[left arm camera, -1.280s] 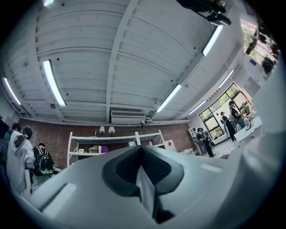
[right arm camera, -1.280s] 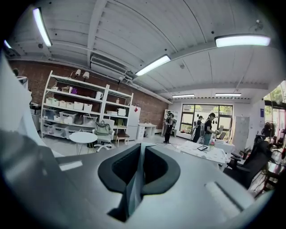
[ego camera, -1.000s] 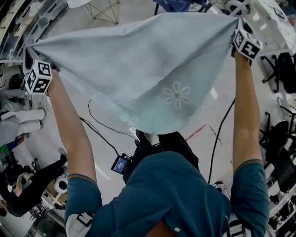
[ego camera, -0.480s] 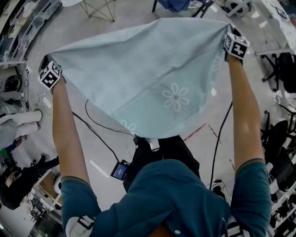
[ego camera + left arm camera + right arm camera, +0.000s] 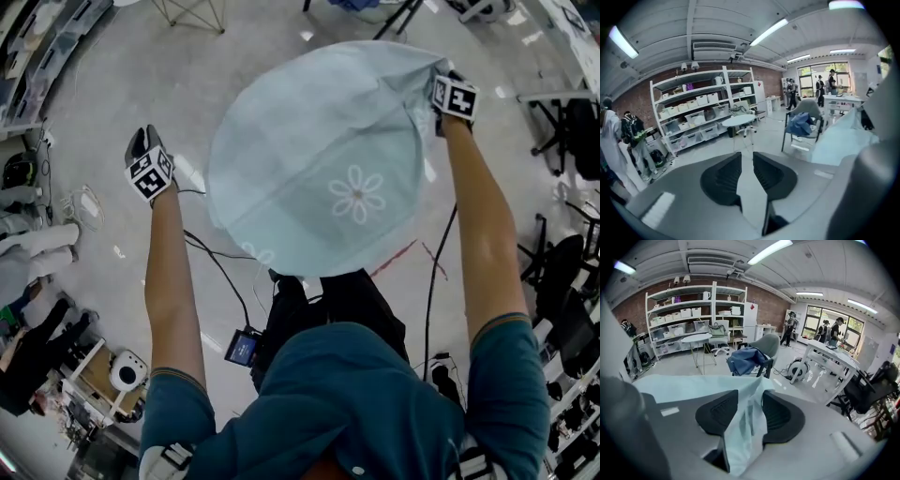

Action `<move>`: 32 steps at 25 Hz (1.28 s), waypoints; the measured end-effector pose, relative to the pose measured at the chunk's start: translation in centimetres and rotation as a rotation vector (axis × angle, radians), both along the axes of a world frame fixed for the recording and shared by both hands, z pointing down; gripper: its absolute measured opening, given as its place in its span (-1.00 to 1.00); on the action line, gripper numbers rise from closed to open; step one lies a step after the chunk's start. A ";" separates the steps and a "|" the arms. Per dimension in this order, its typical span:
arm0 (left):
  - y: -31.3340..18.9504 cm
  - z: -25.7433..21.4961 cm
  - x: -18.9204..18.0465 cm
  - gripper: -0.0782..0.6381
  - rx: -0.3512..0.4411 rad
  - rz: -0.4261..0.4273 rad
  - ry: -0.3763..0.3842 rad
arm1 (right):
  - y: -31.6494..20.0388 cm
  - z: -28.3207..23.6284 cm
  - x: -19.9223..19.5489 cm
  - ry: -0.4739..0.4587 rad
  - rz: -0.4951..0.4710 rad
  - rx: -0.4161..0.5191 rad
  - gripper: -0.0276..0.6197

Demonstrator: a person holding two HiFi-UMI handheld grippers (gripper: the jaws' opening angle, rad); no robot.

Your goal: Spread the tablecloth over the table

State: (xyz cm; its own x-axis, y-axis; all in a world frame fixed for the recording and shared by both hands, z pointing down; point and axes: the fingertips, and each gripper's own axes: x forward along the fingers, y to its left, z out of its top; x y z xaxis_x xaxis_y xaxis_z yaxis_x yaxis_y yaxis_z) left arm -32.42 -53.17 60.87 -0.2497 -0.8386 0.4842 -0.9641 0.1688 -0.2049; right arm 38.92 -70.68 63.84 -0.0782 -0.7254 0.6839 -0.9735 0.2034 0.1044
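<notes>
The pale blue tablecloth [image 5: 319,169] with a flower print billows in front of me, rounded like a dome. One corner of it lies between the jaws of my right gripper [image 5: 439,82], which have just been opening. In the right gripper view the cloth [image 5: 740,427] hangs loosely through that gripper [image 5: 750,399], and the pads stand off it. My left gripper [image 5: 141,141] is out to the left, clear of the cloth's edge. It [image 5: 746,157] is open with nothing in it. The cloth [image 5: 843,140] shows at the right of the left gripper view. No table shows under the cloth.
Black cables [image 5: 220,272] run over the grey floor below my arms. A chair draped with a blue garment [image 5: 745,359] and a small round white table [image 5: 696,337] stand ahead, with shelves [image 5: 698,117] behind. Office chairs [image 5: 572,291] and a desk [image 5: 829,357] are on the right, with people beyond.
Both arms have come down and the cloth has ballooned. The left corner has left my left gripper, which now stands apart from the cloth. The right gripper still has its corner between its jaws.
</notes>
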 end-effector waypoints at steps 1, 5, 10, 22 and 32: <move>0.2 0.7 2.6 -0.57 0.005 0.053 0.018 | 0.5 0.7 0.1 -0.002 0.014 -0.011 -0.43; 1.9 3.4 13.5 -0.59 -0.001 0.252 0.079 | 2.7 3.4 1.8 -0.036 0.085 -0.062 -0.34; 4.1 6.1 21.0 -0.63 -0.044 0.371 0.120 | 5.7 5.3 1.8 -0.064 0.066 -0.089 -0.34; 7.0 7.5 23.2 -0.72 -0.049 0.370 0.155 | 11.2 6.4 -3.6 -0.071 -0.016 -0.033 -0.36; 7.6 1.0 27.2 -0.79 0.070 0.436 0.158 | 15.2 -0.9 -5.4 -0.153 -0.092 0.097 -0.88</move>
